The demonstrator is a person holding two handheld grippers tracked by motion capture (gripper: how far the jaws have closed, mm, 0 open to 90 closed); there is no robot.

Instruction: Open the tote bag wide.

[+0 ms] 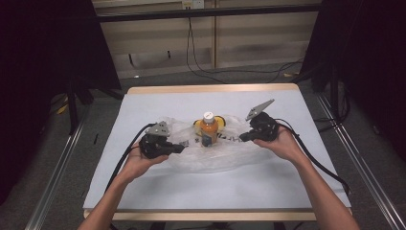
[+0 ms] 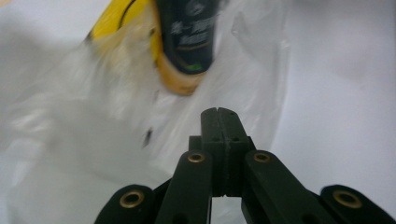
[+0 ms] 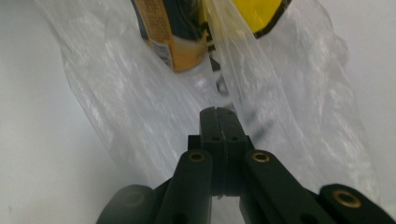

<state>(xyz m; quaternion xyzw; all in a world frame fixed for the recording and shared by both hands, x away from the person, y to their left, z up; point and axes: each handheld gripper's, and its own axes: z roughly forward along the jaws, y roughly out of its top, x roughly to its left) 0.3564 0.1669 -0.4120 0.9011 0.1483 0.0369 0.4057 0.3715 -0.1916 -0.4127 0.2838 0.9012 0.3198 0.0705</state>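
Table: a table (image 1: pixel 306 191) with a pale covering and a wooden rim along its far and near edges; dark curtains stand at both sides and loose cables lie on the floor beyond the far edge.
Plastic bag: a clear, crinkled plastic bag (image 1: pixel 215 158) lies spread across the middle of the table, its near edge rounded and loose.
Bottle: an orange bottle (image 1: pixel 208 128) with a white cap and dark label stands upright at the bag's middle, between the two grippers.
Yellow item: a yellow object (image 1: pixel 219 120) sits just behind the bottle, touching it, under the film; what it is cannot be told.
Left gripper: the left gripper (image 1: pixel 179 149) is at the bag's left edge; in the left gripper view its jaws are pressed together, with bag film (image 2: pixel 93 140) around the tips. Whether film is pinched between them cannot be told.
Right gripper: the right gripper (image 1: pixel 242 137) is at the bag's right edge; in the right gripper view its jaws are likewise pressed together over the film (image 3: pixel 140 116), the bottle's base (image 3: pixel 180 56) just beyond. A pinch on the film cannot be confirmed.
Open room: bare covering runs wide on the near side, from the bag to the table's front edge, and at both side margins; a narrower bare strip lies behind the bag toward the far edge.
Cables: each gripper's black cable trails back along the forearm toward the near corners.
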